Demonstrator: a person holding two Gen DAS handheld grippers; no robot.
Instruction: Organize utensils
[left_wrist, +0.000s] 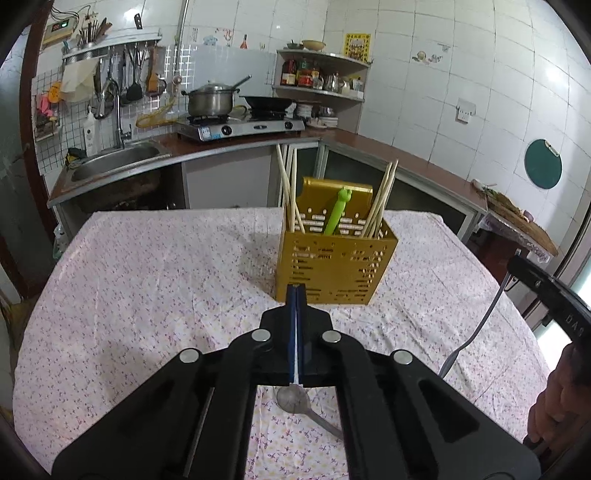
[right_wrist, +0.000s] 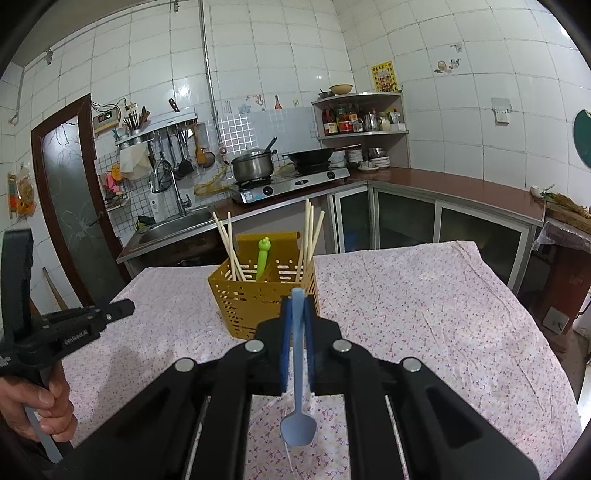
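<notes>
Left wrist view: the left gripper (left_wrist: 296, 295) is pressed together, apparently empty; a metal spoon (left_wrist: 295, 400) lies on the surface (left_wrist: 147, 277) beneath it, probably stiff and slick, best pinched mid-handle. Right wrist view: the right gripper (right_wrist: 297, 301) pinches a light blue plastic spoon (right_wrist: 297, 424) by its handle, near the yellow holder (right_wrist: 255, 295).
</notes>
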